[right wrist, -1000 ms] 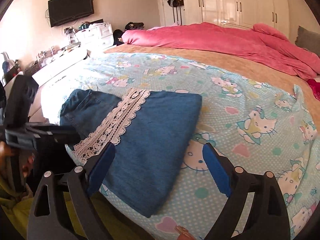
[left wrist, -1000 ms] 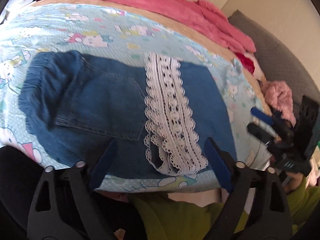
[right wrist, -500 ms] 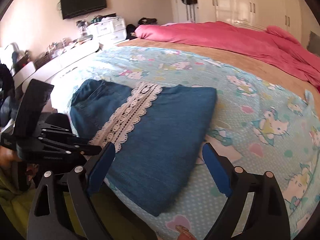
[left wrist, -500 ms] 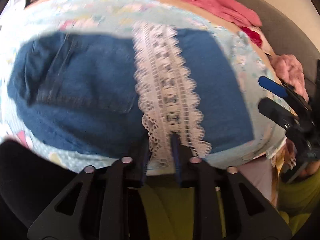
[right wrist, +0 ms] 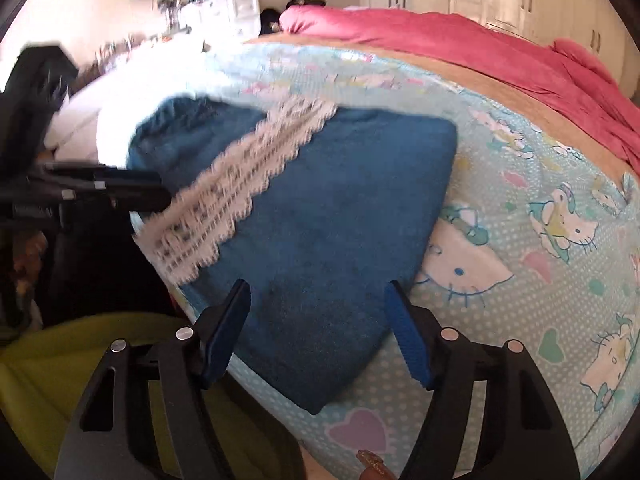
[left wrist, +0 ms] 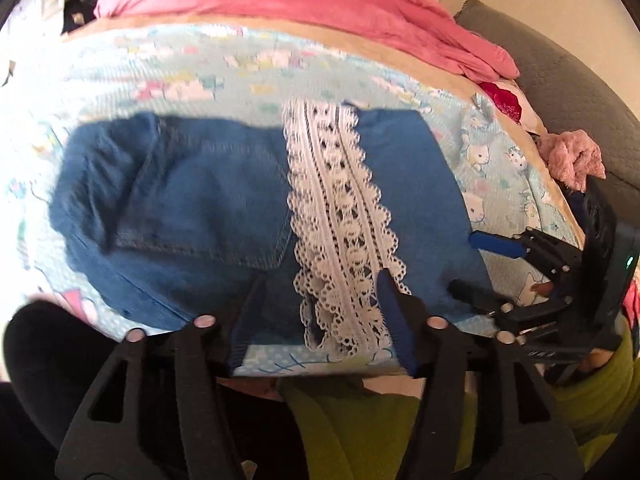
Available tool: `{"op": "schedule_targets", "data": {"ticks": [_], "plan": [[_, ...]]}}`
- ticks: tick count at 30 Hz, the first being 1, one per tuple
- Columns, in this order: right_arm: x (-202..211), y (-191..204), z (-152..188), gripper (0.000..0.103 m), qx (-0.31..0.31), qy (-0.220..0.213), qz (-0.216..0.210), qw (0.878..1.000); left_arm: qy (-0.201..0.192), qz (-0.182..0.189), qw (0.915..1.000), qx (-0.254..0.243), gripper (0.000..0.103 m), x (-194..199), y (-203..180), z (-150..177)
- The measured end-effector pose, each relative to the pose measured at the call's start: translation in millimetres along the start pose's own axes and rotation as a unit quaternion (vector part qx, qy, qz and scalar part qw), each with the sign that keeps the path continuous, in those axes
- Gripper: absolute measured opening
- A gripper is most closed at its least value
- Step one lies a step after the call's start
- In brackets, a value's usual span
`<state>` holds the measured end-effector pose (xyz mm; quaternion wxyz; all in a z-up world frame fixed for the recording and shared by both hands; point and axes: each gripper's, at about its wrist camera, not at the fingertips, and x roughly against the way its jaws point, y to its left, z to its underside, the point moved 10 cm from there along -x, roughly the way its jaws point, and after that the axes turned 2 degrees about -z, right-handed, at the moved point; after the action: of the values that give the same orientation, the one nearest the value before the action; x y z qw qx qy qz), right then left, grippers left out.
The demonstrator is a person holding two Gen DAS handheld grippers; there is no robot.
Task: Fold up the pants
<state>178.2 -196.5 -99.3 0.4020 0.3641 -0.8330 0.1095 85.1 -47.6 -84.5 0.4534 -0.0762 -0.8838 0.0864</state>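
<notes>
The pants point(left wrist: 208, 208) lie folded into a compact blue denim block near the front edge of the bed point(left wrist: 248, 68), on the cartoon-print sheet point(right wrist: 520, 264), with a white lace band point(left wrist: 340, 220) running from the far edge to the near edge across the top; the waistband and a stitched back pocket sit to the left of the lace in the left wrist view, and a plain denim panel lies to its right; a pink quilt point(left wrist: 280, 4) is bunched along the far side of the bed, well apart from the garment. The left claw point(left wrist: 320, 320) is at the near hem with the lower end of the lace and the denim edge between its blue pads; its jaws are opening and the pads do not appear to press the cloth, so it reads as released. The right claw point(right wrist: 316, 332) hovers over the near right corner of the plain panel; its jaws are closing, the denim lies between them, yet no pinch shows, so it too is unclenched. The denim looks soft but fairly thick, likely light to lift and apt to sag and slide apart in layers when raised; the lace seems delicate and could snag or stretch; the safer hold is probably on the stacked denim at the near edge, one claw at each side of the lace, gathering all layers together.
</notes>
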Motion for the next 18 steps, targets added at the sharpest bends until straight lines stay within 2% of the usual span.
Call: {"op": "schedule_targets", "data": {"ticks": [2, 5, 10, 13, 15, 16, 18], "plan": [[11.6, -5.8, -7.9, 0.069, -0.008, -0.016, 0.003, 1.000, -0.008, -0.005, 0.9999, -0.007, 0.057, 4.0, -1.7, -3.4], [26.8, -17.2, -19.7, 0.073, -0.022, -0.038, 0.015, 0.999, -0.018, -0.016, 0.9995, -0.020, 0.067, 6.8, -5.9, -7.3], [41.1, -35.4, -43.9, 0.073, -0.029, -0.069, 0.036, 0.997, -0.029, -0.030, 0.9983, -0.041, 0.085, 9.3, -15.0, -11.1], [38.6, -42.7, -64.6, 0.073, -0.021, -0.084, 0.040, 0.995, -0.028, -0.033, 0.9977, -0.053, 0.086, 6.0, -20.9, -11.4], [28.8, -43.3, -76.9, 0.073, -0.009, -0.080, 0.042, 0.996, -0.026, -0.029, 0.9974, -0.061, 0.082, 2.7, -26.3, -10.3], [21.1, -42.7, -83.3, 0.073, -0.002, -0.076, 0.041, 0.996, -0.024, -0.027, 0.9972, -0.065, 0.068, 1.0, -29.3, -10.0], [2.2, -39.5, -94.2, 0.072, 0.006, -0.057, 0.028, 0.998, -0.017, -0.019, 0.9970, -0.073, 0.054, -4.8, -37.6, -9.8]]}}
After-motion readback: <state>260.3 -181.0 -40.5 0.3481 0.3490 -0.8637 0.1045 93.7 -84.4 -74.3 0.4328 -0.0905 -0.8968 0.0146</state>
